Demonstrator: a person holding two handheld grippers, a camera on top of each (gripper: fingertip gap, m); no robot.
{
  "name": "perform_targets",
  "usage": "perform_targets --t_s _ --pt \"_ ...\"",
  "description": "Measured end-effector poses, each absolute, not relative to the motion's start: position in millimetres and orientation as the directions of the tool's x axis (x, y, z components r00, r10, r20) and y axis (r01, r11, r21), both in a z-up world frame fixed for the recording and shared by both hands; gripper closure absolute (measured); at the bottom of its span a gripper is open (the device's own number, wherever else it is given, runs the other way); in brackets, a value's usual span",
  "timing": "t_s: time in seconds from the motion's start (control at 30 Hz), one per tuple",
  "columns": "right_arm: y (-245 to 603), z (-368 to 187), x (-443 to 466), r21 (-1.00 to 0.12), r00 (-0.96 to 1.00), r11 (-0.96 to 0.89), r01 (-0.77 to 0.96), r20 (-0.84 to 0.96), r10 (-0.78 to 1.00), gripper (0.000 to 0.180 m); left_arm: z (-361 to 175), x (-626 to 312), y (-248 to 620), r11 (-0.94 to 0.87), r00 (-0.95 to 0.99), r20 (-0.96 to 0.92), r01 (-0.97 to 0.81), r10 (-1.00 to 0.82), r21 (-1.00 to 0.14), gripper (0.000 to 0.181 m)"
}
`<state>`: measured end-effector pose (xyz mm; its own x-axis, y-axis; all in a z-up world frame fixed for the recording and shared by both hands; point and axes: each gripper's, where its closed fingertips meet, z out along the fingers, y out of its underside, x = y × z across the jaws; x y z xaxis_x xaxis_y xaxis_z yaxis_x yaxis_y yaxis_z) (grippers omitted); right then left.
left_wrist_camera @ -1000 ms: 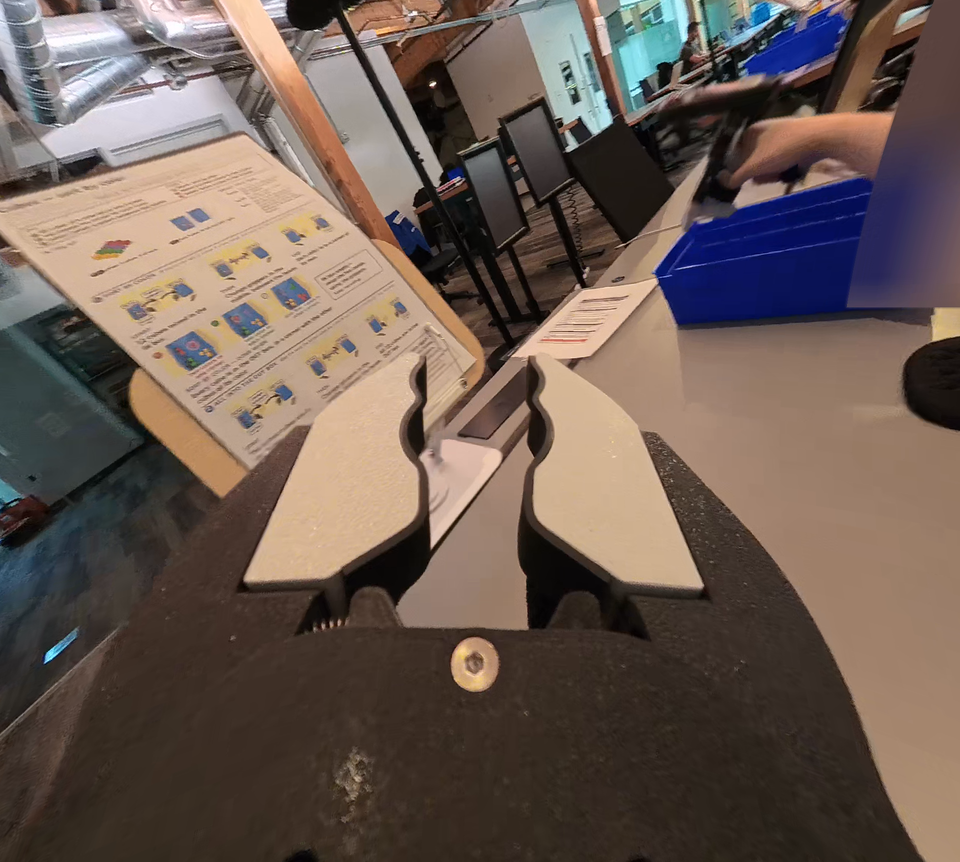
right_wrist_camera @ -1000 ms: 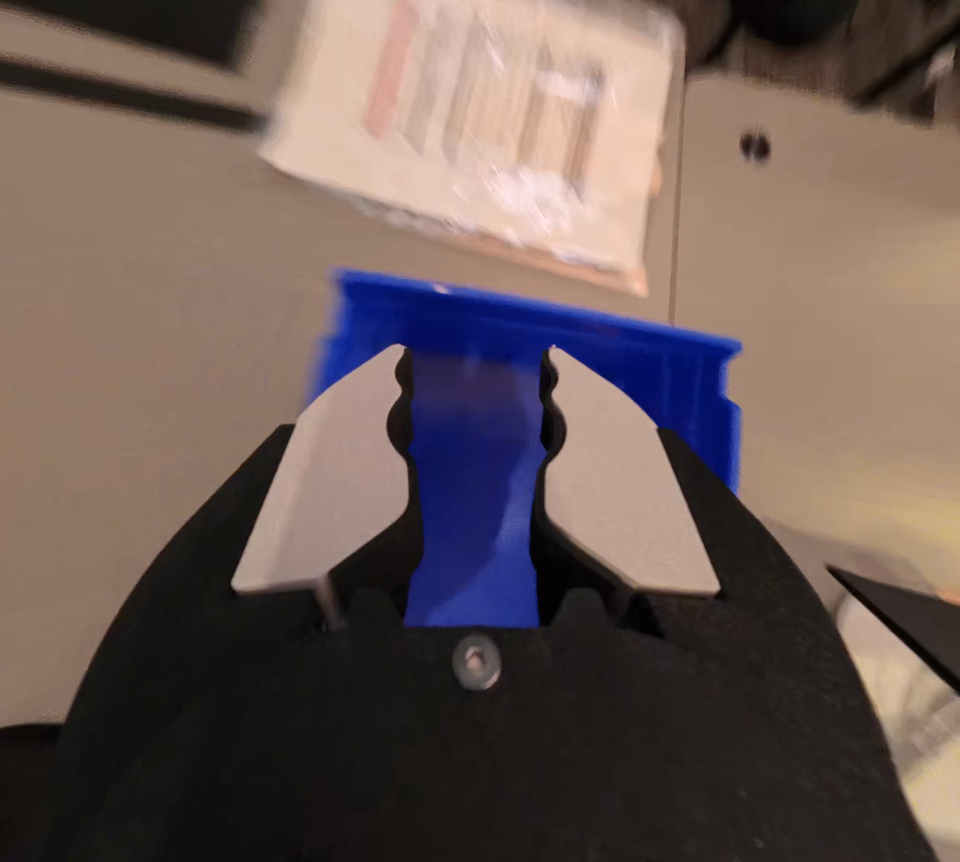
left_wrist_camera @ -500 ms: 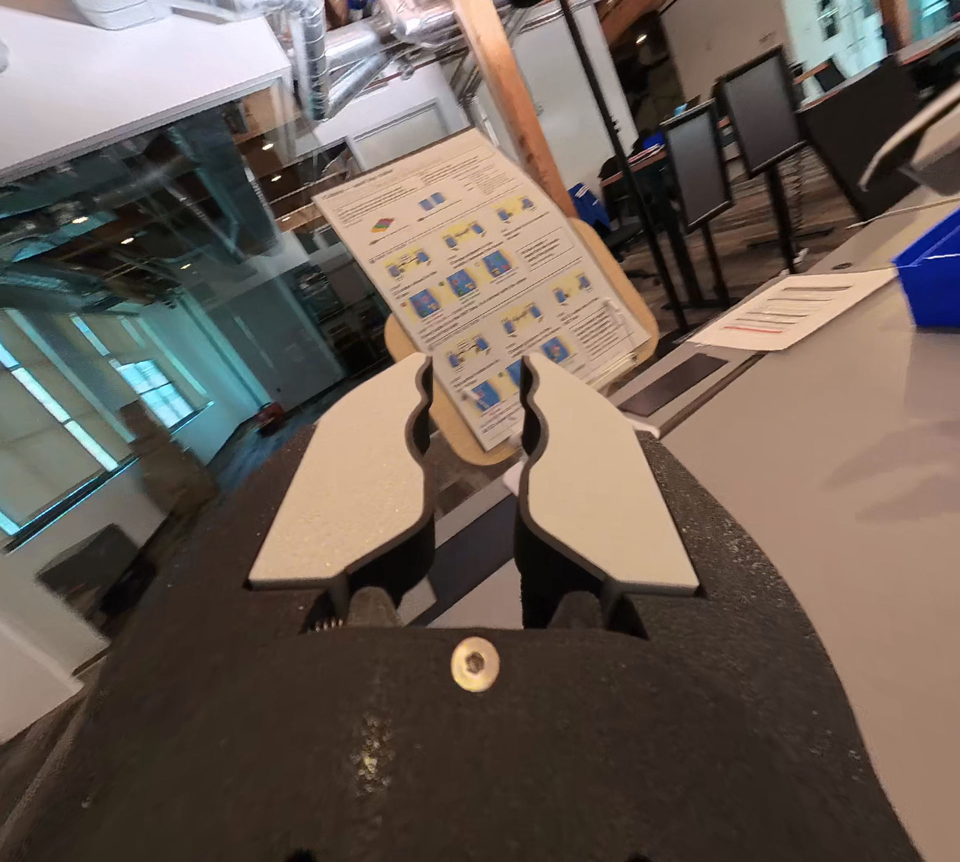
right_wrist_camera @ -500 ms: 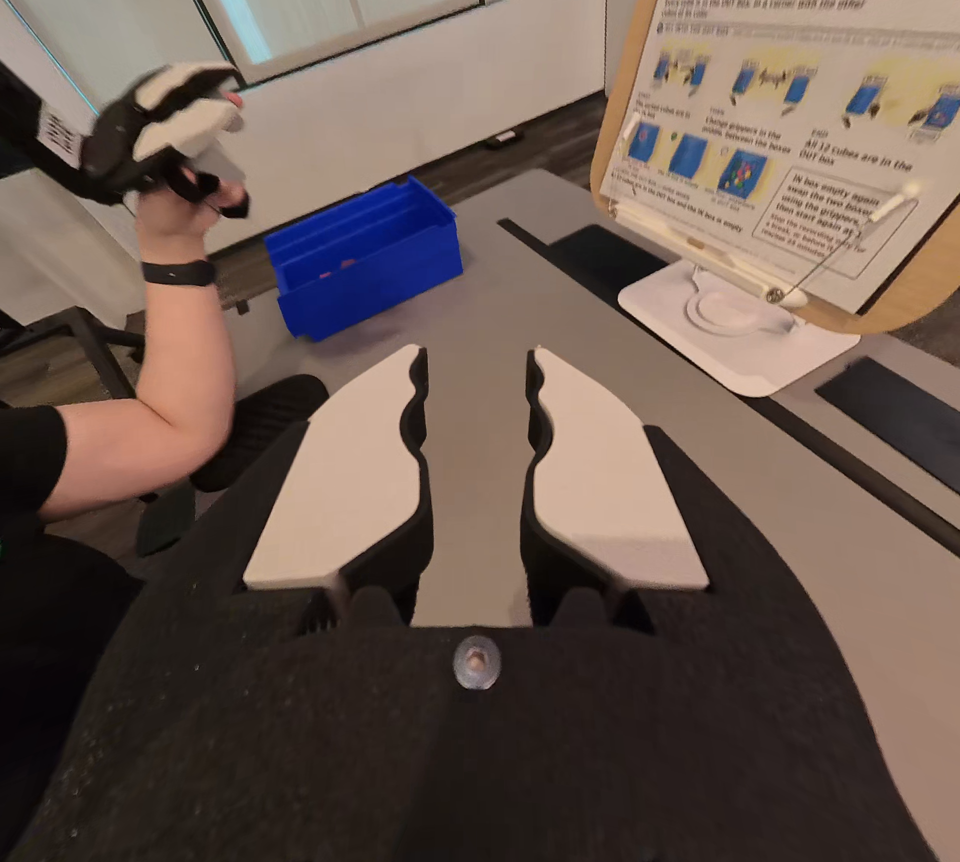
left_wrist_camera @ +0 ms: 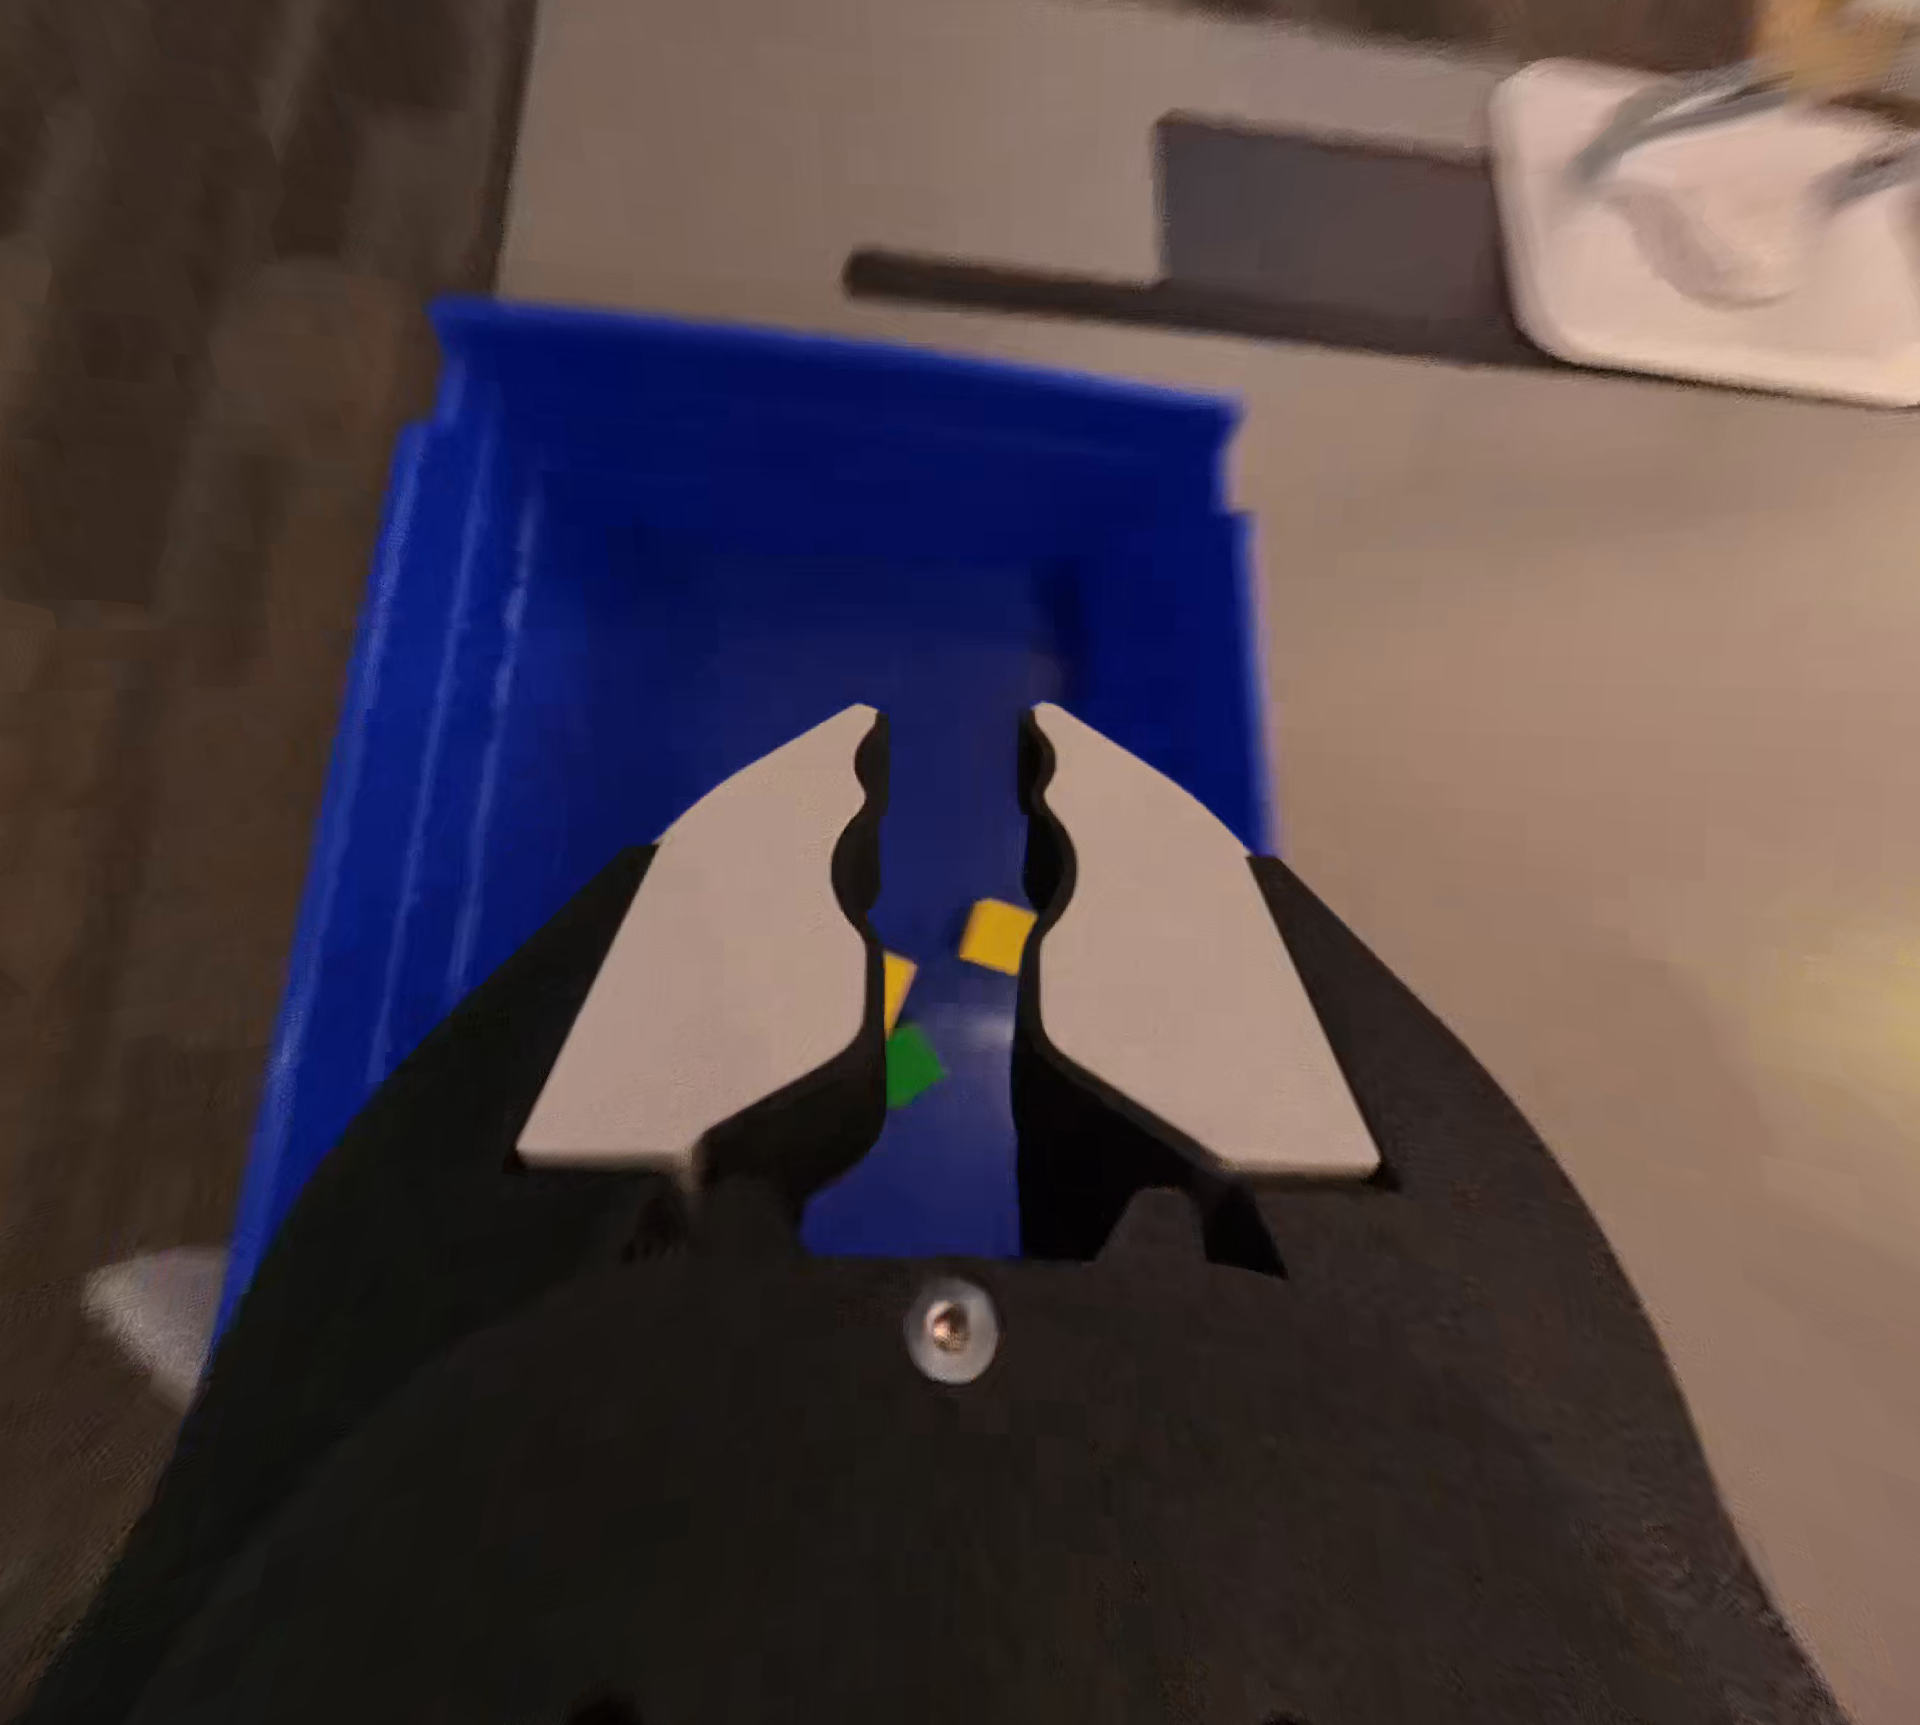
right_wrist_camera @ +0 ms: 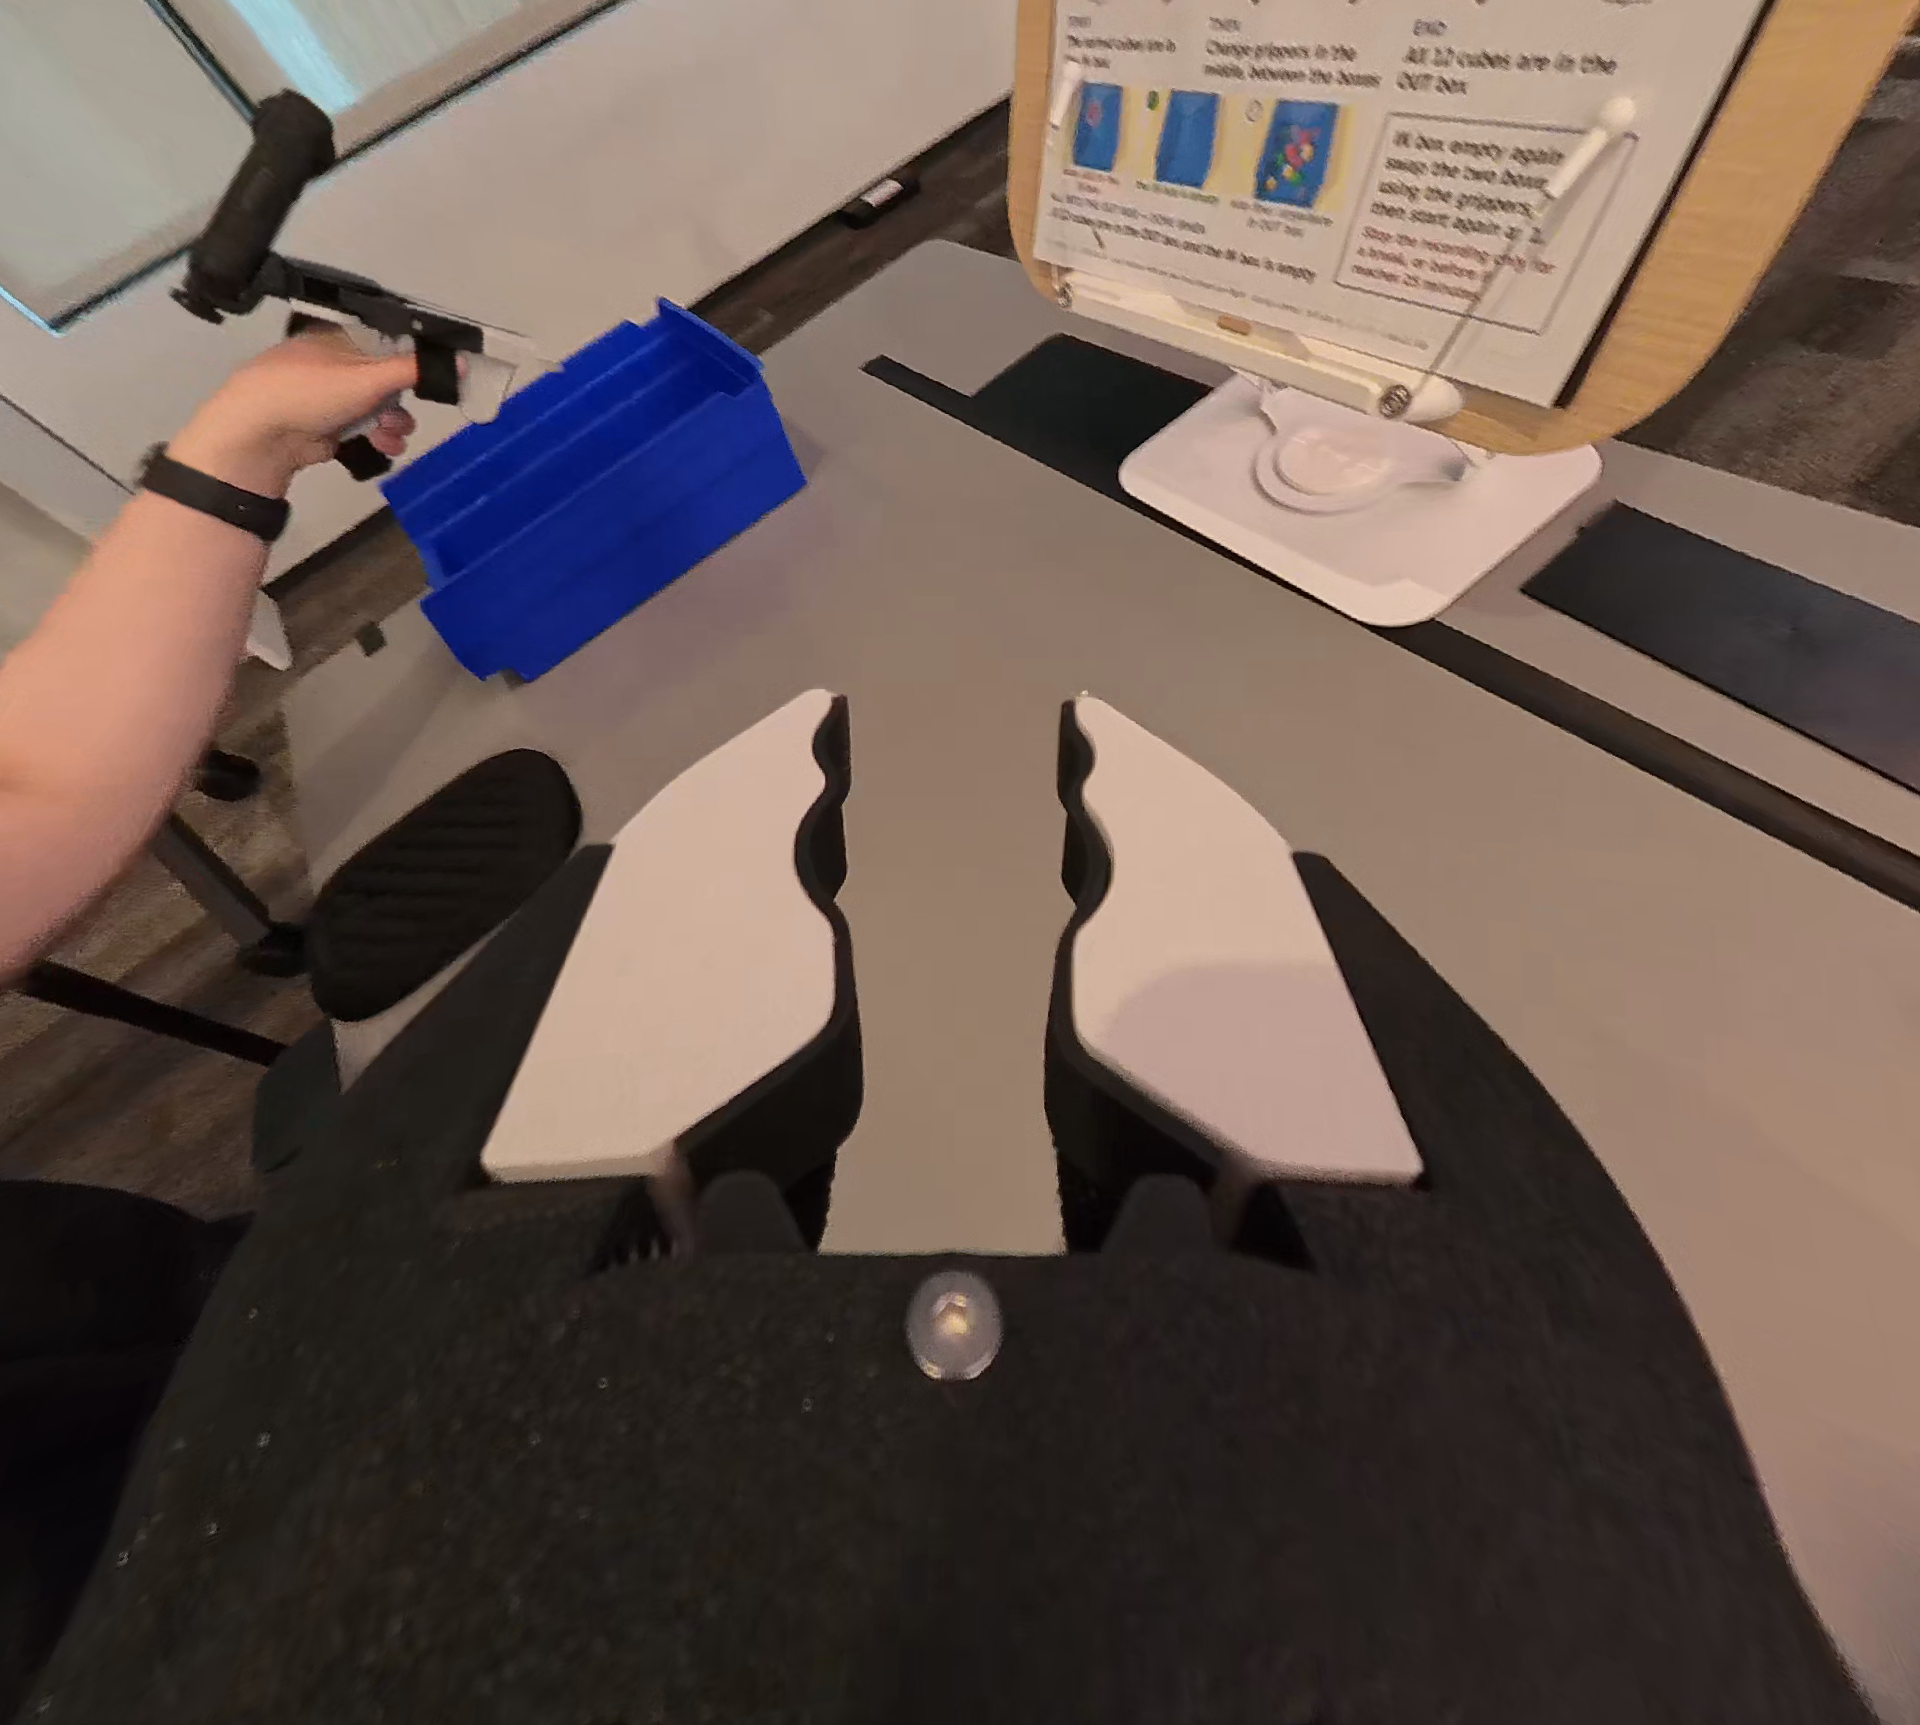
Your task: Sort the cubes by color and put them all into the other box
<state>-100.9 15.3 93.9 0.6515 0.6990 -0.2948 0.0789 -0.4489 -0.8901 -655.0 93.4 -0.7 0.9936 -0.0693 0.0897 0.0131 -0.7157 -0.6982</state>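
L gripper (left_wrist_camera: 954, 725), black body w/ pale flat fingers, hangs over the blue plastic bin (left_wrist_camera: 727, 512), jaws apart, nothing between them. Through the gap, on the bin floor: a yellow cube (left_wrist_camera: 997, 934), a 2nd yellow cube (left_wrist_camera: 896, 989) partly hidden by the finger, and a green cube (left_wrist_camera: 912, 1064). View is blurred. R gripper (right_wrist_camera: 951, 719), same build, released and empty, sits above bare grey tabletop (right_wrist_camera: 1299, 740), well apart from the bin. Beyond it, a white stand (right_wrist_camera: 1382, 532) holds a wood-backed instruction board (right_wrist_camera: 1455, 65).
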Motion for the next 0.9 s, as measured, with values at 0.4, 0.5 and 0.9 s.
perform_targets --t_s 0.4,0.5,0.9 --pt "20.6 82.2 -82.3 -0.872 0.699 -0.481 0.093 -0.287 0.655 0.142 -107.8 -685.4 95.7 -0.92 0.995 -0.072 0.039 0.072 -0.39 0.148" --pt "20.0 82.1 -78.7 -0.872 0.702 -0.481 0.092 -0.286 0.652 0.142 -116.2 -689.0 95.9 -0.934 0.991 -0.107 0.038 0.081 -0.355 0.151" --pt "20.9 83.7 -64.8 -0.875 0.716 -0.476 0.086 -0.278 0.641 0.143 -93.9 -688.0 108.3 -0.906 0.994 -0.106 -0.014 0.034 -0.423 0.159"
